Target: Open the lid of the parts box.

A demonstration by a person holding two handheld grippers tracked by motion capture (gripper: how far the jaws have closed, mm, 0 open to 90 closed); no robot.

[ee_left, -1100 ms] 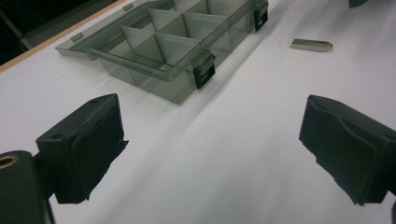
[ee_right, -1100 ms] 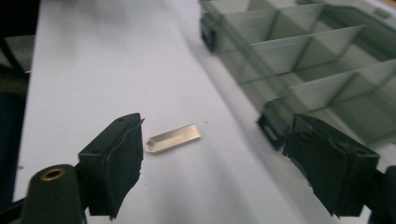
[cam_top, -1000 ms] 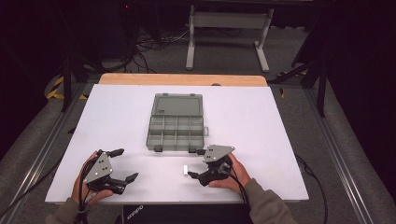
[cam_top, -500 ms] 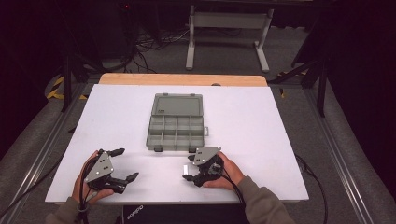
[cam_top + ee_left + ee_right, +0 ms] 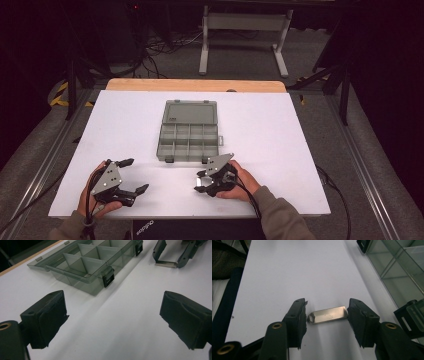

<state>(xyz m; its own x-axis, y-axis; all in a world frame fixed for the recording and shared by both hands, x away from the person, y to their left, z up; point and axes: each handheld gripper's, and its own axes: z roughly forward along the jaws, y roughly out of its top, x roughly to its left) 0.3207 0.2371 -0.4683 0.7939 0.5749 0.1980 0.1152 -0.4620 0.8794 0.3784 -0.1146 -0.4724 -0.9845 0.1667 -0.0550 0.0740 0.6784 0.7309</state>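
Observation:
A small flat silver metal piece [image 5: 328, 314] lies on the white table [image 5: 280, 150] in front of the open grey organiser box [image 5: 189, 132]. My right gripper [image 5: 199, 182] straddles it lengthwise. Its jaws have just been closing, and in the right gripper view the pads meet the piece's two ends. In the left gripper view the same piece [image 5: 166, 264] spans the right gripper's tips. My left gripper [image 5: 136, 175] rests at the near left with its jaws wide apart over bare table [image 5: 112, 320].
The organiser box [image 5: 87, 262] has its lid laid back and several compartments behind two black latches. A wooden strip [image 5: 195, 85] edges the table's far side. Beyond it are a dark floor, cables and a metal stand [image 5: 245, 30].
My right gripper has shifted left over the metal piece and its jaws have narrowed onto it. The left gripper has stayed put.

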